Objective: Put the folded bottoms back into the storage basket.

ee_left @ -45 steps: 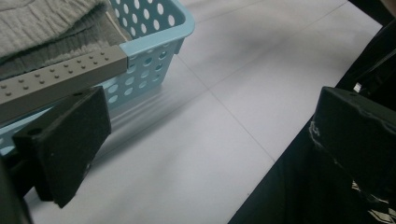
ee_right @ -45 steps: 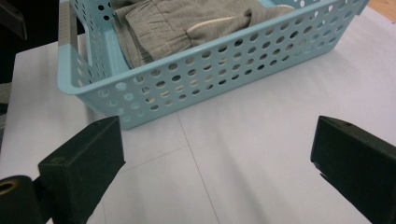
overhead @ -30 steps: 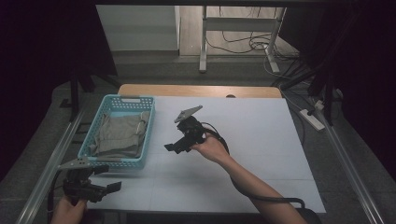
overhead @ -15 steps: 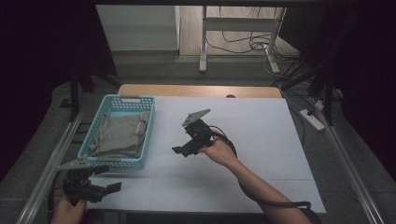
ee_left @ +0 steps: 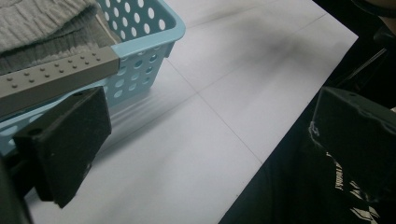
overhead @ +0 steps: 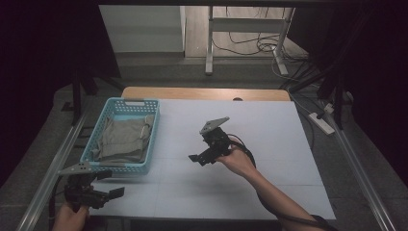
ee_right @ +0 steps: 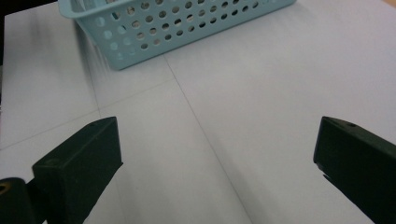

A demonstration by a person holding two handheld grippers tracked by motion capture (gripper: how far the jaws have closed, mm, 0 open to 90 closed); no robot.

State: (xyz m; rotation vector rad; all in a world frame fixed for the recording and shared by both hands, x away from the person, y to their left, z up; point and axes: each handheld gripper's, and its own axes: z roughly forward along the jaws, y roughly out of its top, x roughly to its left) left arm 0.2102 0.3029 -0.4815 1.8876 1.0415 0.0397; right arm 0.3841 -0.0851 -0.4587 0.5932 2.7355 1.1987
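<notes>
Since the earlier frame, the black two-jaw right gripper (overhead: pixel 202 158) had drawn back from the light-blue perforated plastic basket (overhead: pixel 122 168) toward mid-table, jaws spread wide and empty, forearm stretched forward. By the white table's (overhead: pixel 269 144) near-left corner, the black left gripper (overhead: pixel 114 193) sat low, likewise spread. One basket held one folded grey-beige cloth (overhead: pixel 122 139).

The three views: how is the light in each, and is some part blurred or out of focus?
High view: dim, with dark surroundings; the white table is the brightest part, and the blue basket is sharp. Left gripper view: the left gripper has soft, out-of-focus jaws, and the basket wall looks slightly smeared. Right gripper view: even light, a soft shadow beside the basket, and the right gripper has blurred jaws.
</notes>
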